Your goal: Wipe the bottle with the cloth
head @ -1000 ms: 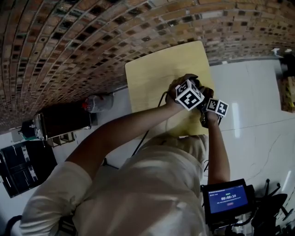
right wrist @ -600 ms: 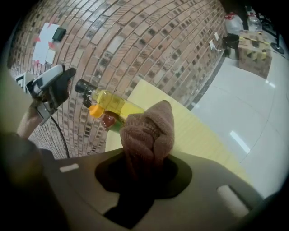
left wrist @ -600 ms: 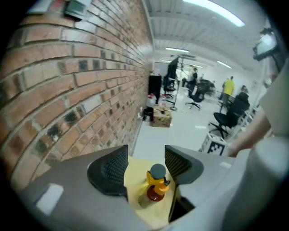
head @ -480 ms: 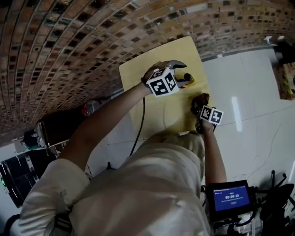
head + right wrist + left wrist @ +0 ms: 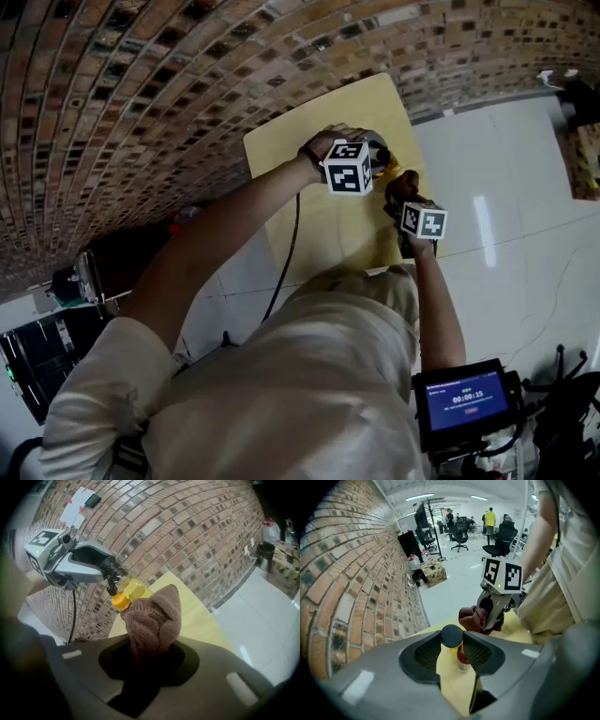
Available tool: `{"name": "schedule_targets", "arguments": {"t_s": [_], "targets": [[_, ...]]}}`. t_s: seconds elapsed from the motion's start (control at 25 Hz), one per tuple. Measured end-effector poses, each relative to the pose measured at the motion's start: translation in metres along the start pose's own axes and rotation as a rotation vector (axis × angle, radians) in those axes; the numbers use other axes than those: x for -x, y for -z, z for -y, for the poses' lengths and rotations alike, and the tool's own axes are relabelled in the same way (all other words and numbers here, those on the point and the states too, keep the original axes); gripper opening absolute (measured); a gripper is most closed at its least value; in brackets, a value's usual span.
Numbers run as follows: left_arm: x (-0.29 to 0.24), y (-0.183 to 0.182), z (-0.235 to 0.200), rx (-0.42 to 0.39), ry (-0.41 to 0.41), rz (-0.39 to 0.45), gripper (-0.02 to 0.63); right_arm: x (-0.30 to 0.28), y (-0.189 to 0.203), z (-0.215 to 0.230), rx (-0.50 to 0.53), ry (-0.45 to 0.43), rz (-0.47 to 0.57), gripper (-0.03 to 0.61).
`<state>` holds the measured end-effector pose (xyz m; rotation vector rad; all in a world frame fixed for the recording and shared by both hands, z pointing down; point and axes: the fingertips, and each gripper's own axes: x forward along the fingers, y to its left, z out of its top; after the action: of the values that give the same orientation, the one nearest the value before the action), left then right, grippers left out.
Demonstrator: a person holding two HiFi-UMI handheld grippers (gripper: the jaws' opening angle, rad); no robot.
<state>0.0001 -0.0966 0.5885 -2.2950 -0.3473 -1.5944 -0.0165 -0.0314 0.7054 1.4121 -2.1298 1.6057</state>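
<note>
A small yellow bottle (image 5: pixel 133 588) with an orange collar and black cap (image 5: pixel 451 636) is at the far right of the pale wooden table (image 5: pixel 309 141). My left gripper (image 5: pixel 452 641) is closing on its cap end, and the cap sits between the jaw tips, touching both. From the right gripper view, the left gripper (image 5: pixel 111 581) reaches in from the left onto the bottle top. My right gripper (image 5: pixel 145 653) is shut on a bunched brown knitted cloth (image 5: pixel 154 616), whose top is close beside the bottle's collar. In the head view both grippers (image 5: pixel 375 159) (image 5: pixel 398 192) meet by the bottle (image 5: pixel 387 170).
A curved brick wall (image 5: pixel 141 84) borders the table's far and left sides. White tiled floor (image 5: pixel 506 187) lies to the right. A black cable (image 5: pixel 286 253) hangs from the left gripper. A small screen (image 5: pixel 461 403) is at lower right. Dark equipment (image 5: pixel 47 347) stands at left.
The left gripper swung from beside the right one to the table's far side, then shifted right onto the bottle. The right gripper with the cloth moved up towards the bottle.
</note>
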Motion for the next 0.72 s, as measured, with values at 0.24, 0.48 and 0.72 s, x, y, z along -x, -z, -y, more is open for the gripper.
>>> {"name": "schedule_targets", "arguments": {"t_s": [0.24,0.48,0.72], "targets": [[-0.001,-0.002,-0.008,0.176,-0.059,-0.046,0.164,-0.02,-0.021,-0.029,0.149,-0.027,0.028,0.098],[-0.001,0.001,-0.02,0.456,-0.138,-0.066,0.161,-0.024,-0.035,-0.049,0.19,-0.053,0.118,0.098],[-0.002,0.004,-0.021,0.454,-0.132,-0.095,0.16,-0.031,-0.039,-0.035,0.217,-0.076,0.061,0.101]]}}
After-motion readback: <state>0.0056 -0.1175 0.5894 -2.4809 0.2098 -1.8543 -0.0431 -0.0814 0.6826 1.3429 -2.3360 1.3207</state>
